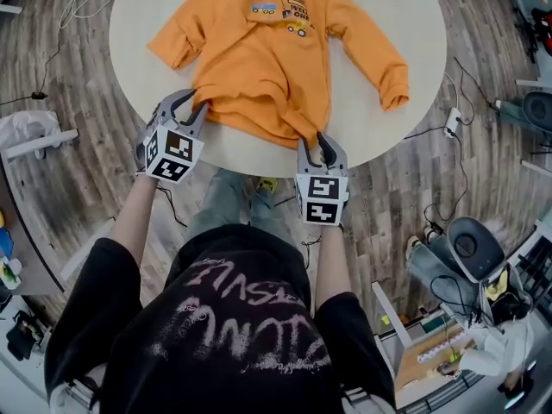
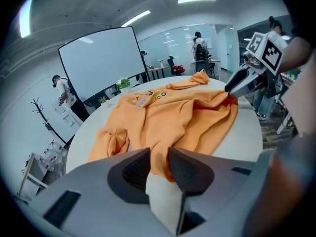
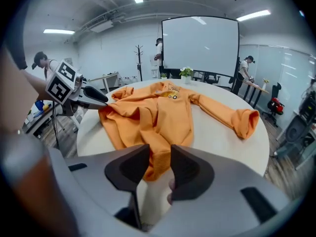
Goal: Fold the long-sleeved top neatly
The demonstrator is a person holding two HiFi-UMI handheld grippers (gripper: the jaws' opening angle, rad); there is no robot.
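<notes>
At the bottom of the head view the person leans over the near rim of the round table, a gripper in each hand. The left gripper, lower left of centre, is pinching one corner of the hem of the long-sleeved top. The right gripper, just right of centre, is clamped on the ribbed hem at its other end. Each gripper view shows orange cloth filling the gap between the pads.

Beyond the jaws the body of the top lies print side up but rumpled, with creases running toward both pinch points. Farther up, the left-hand sleeve is bunched short, while the right-hand sleeve stretches out toward the right edge.

No fold looks made yet, so the task seems barely begun. Smoothing the body, bringing both sleeves in and folding the body all appear still to do.
</notes>
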